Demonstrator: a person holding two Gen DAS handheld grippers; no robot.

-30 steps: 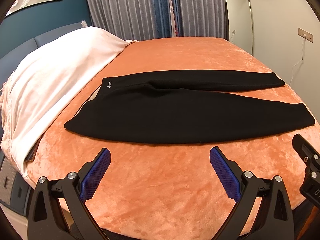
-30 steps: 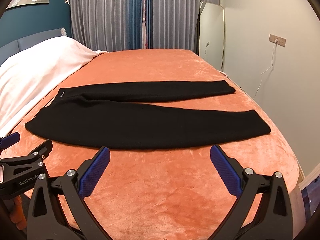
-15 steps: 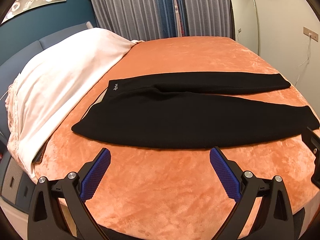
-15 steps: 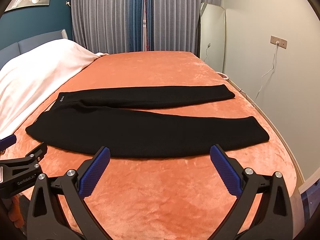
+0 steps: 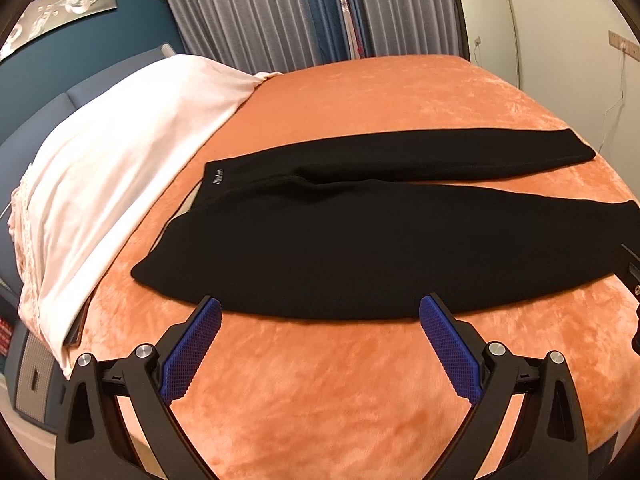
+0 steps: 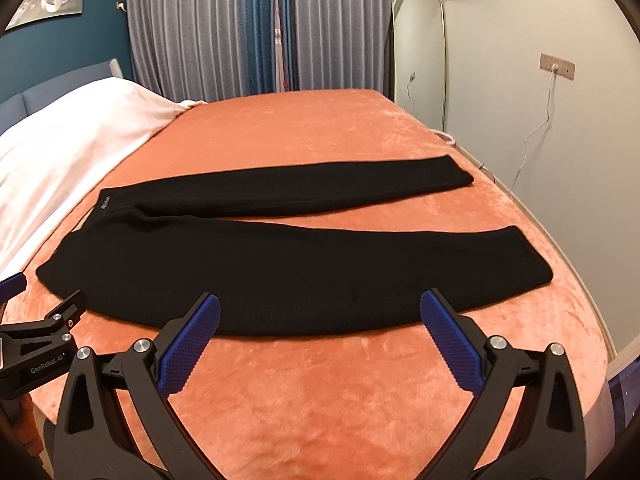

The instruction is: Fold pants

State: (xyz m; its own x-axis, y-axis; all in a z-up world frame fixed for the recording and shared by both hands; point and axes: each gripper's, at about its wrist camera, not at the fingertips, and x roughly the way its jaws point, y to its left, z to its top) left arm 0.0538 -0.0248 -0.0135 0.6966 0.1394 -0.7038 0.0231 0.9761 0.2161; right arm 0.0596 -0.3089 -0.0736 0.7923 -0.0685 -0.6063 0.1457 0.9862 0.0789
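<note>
Left wrist view: left gripper [image 5: 320,312] hangs over the orange blanket [image 5: 320,400], jaws spread wide, nothing btwn the blue pads [image 5: 192,352]. Pad tips sit at the near edge of the pants [image 5: 360,256]; can't tell if they touch the fabric.
Right wrist view: right gripper [image 6: 320,312] also spread wide, empty, pad tips at the near hem line of the pants [image 6: 280,276]; contact unclear here too.
Gripper vs gripper: left gripper's black frame shows at the left edge of the right wrist view, near the waist end; a sliver of the right gripper shows at the right edge of the left wrist view, by the cuff end.
Pants position: flat on the blanket, lengthwise across both views, waist to the left, cuffs to the right, just beyond both grippers.
Pants look: black, knit-like, unfolded. Two legs split in a narrow V from the crotch; far leg slimmer in view, near leg broad. Small light logo at the far waist corner [image 6: 106,203].
Bed: white cover [image 5: 120,168] lies left of the waist, close but apart from it.
Room: grey-blue curtains [image 6: 248,32] behind the bed, mirror [image 6: 420,60] against the right wall.
</note>
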